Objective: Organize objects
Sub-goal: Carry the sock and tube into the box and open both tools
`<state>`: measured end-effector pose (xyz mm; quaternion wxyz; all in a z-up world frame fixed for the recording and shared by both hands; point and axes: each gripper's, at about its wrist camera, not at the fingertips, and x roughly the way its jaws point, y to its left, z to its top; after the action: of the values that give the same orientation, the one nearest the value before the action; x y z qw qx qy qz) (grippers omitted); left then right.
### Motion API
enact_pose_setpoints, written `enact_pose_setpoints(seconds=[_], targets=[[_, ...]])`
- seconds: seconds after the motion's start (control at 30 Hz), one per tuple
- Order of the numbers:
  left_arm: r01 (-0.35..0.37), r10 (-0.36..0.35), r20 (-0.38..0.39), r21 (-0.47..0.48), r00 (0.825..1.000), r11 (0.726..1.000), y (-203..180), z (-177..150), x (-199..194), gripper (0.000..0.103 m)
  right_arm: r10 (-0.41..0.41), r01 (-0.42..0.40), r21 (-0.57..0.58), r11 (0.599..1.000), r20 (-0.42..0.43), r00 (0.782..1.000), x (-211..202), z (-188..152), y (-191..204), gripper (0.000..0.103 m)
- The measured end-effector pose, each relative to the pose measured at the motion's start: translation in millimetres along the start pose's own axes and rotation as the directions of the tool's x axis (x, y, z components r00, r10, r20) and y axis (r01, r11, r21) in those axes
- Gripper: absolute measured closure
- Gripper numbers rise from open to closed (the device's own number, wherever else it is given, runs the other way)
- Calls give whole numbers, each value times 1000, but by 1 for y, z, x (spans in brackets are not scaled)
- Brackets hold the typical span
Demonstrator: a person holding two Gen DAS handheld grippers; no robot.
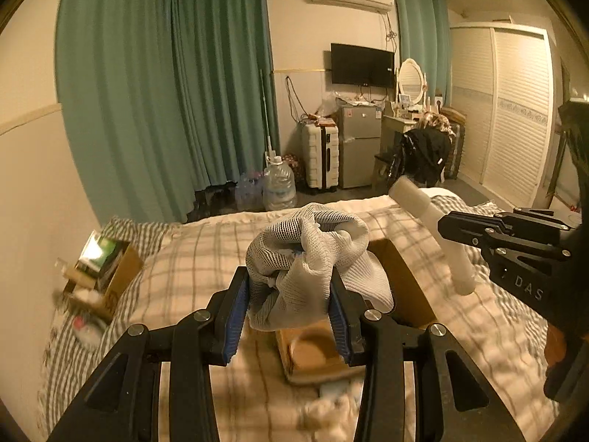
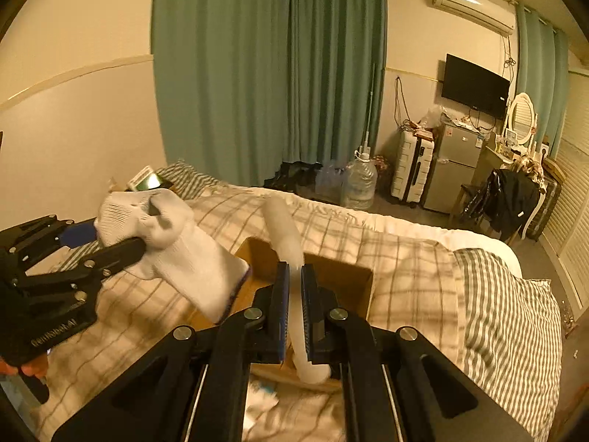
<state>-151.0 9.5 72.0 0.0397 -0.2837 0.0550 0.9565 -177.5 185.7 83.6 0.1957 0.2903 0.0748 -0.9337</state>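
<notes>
A: Your left gripper (image 1: 291, 294) clamps the bunched white glove (image 1: 313, 258); your right gripper (image 2: 293, 294) pinches the white tube (image 2: 287, 235).

B: Both hang over the open cardboard box (image 2: 331, 276) on the bed (image 2: 405, 258). Lower each inside before releasing.

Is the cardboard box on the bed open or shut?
Open: the cardboard box shows its inside walls, with no lid across its top.
</notes>
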Motion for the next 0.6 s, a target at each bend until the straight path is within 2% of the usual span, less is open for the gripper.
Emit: enact_pose_setpoints(seconds=[0.13, 0.33, 0.47, 0.6], targets=[[-3, 4, -34, 23, 999, 1000, -12, 9, 50, 62, -12, 13, 23, 1000, -36, 999, 45, 10, -17, 97], [-6, 12, -109, 54, 994, 999, -26, -6, 120, 62, -10, 18, 71, 997, -113, 994, 110, -6, -39, 97], [18, -10, -136, 60, 991, 998, -30, -19, 150, 60, -20, 34, 90, 995, -151, 988, 144, -29, -51, 97], [55, -48, -148, 42, 988, 998, -23, -26, 161, 51, -19, 39, 122, 992, -153, 988, 154, -44, -63, 92]])
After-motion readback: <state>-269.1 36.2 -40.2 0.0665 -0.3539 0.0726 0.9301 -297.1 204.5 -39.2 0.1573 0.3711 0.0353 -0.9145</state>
